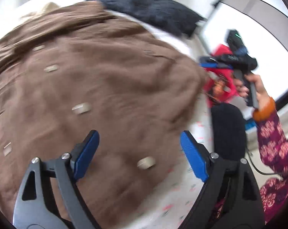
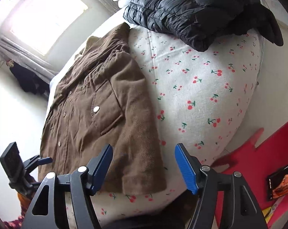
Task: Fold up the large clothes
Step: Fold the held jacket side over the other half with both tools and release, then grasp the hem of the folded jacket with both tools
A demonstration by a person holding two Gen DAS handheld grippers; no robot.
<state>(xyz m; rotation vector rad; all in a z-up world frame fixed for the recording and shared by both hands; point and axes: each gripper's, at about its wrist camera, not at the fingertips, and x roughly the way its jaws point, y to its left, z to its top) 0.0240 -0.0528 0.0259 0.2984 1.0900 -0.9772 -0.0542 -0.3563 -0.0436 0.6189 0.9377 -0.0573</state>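
A brown corduroy jacket [image 2: 90, 105] with metal snaps lies spread, front up, on a bed with a cherry-print sheet [image 2: 201, 87]. It fills the left wrist view [image 1: 98, 87], blurred. My left gripper [image 1: 140, 152] is open and empty, just above the jacket's lower part. My right gripper [image 2: 144, 166] is open and empty, above the jacket's near sleeve and hem at the bed's front edge. The right gripper also shows in the left wrist view [image 1: 214, 61], held off the bed's right side. The left gripper shows in the right wrist view [image 2: 44, 160].
A black puffer jacket [image 2: 197, 13] lies at the far end of the bed, also in the left wrist view [image 1: 149, 7]. Red foam floor mats [image 2: 258, 162] lie right of the bed. A window [image 2: 46, 17] and wall stand to the left.
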